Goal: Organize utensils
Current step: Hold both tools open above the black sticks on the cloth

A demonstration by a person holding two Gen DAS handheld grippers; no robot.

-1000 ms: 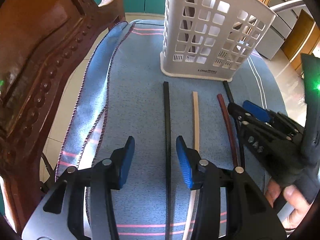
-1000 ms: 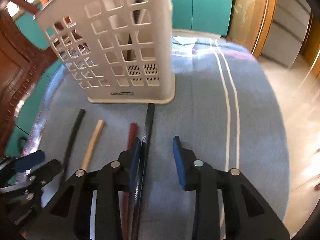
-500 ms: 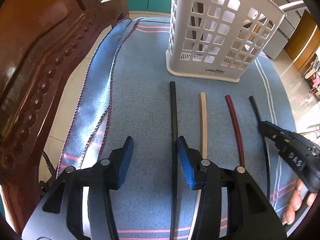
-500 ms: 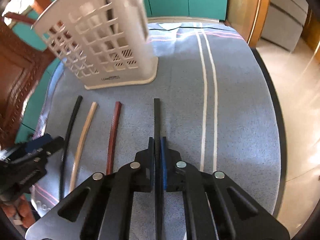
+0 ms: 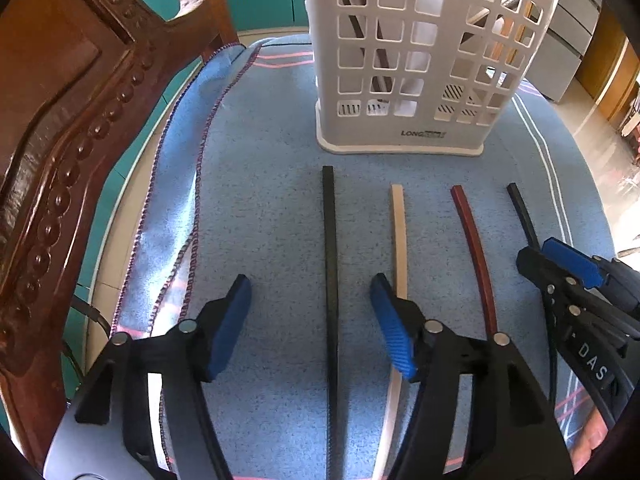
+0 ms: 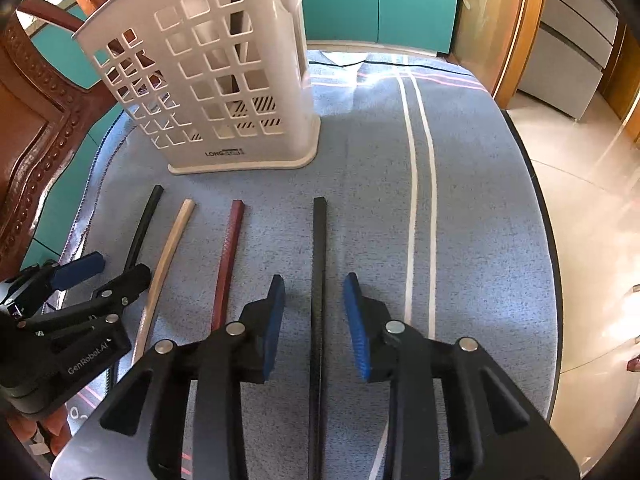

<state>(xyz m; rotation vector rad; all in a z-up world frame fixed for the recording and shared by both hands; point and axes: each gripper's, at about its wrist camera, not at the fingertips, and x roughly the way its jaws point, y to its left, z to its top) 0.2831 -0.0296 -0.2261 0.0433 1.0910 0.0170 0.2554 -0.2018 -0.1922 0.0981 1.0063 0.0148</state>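
Several chopsticks lie side by side on a blue cloth (image 5: 260, 200) before a white lattice utensil basket (image 5: 420, 72). My left gripper (image 5: 310, 320) is open, its jaws on either side of the leftmost black chopstick (image 5: 329, 240). A beige chopstick (image 5: 399, 240) and a dark red chopstick (image 5: 474, 240) lie to its right. My right gripper (image 6: 314, 312) is open, straddling the rightmost black chopstick (image 6: 318, 264), which lies flat on the cloth. The basket (image 6: 208, 76) holds some dark utensils. The right gripper also shows in the left wrist view (image 5: 560, 264).
A carved wooden chair back (image 5: 60, 140) stands close on the left. The table's right edge (image 6: 548, 240) drops to a tiled floor. Teal cabinets (image 6: 380, 0) stand behind. The left gripper shows at the left of the right wrist view (image 6: 100, 276).
My right gripper was shut on the rightmost black chopstick half a second ago and has opened, leaving it on the cloth. The left gripper has shifted so the leftmost black chopstick lies centred between its jaws.
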